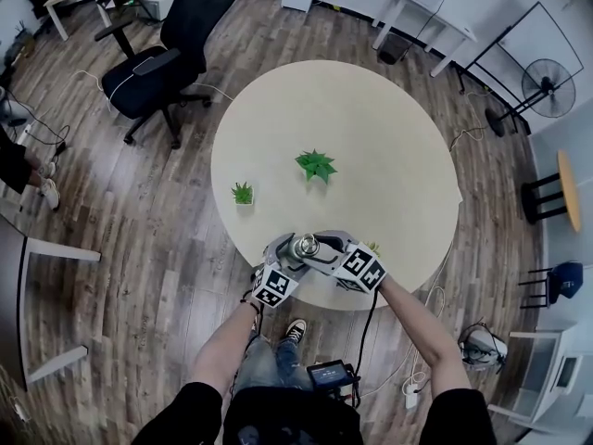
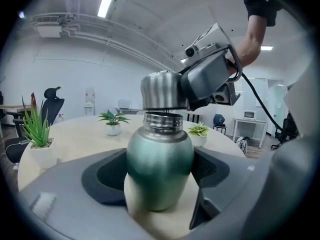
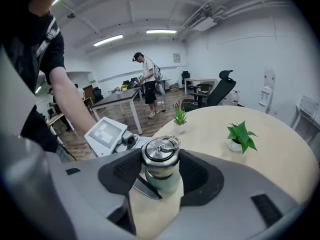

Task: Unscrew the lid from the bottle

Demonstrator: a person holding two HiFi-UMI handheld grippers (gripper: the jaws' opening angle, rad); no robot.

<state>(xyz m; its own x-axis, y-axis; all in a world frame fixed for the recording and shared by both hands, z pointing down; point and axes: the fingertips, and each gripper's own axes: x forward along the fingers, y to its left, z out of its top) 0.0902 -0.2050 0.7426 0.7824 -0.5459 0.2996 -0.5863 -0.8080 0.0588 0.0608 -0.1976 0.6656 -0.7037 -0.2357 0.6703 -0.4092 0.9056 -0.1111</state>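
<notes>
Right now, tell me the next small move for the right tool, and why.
Probably lift the lid straight up and away. The right tool is clamped on it, the left tool grips the green bottle, and the threaded neck shows bare below the lid's rim, so it looks unscrewed. If it catches, turn a little more first.

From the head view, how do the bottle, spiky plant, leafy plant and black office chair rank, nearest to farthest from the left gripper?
1. bottle, clamped by the left gripper.
2. spiky plant, left part of the table.
3. leafy plant, mid-table.
4. black office chair, on the floor beyond the table, upper left.
</notes>
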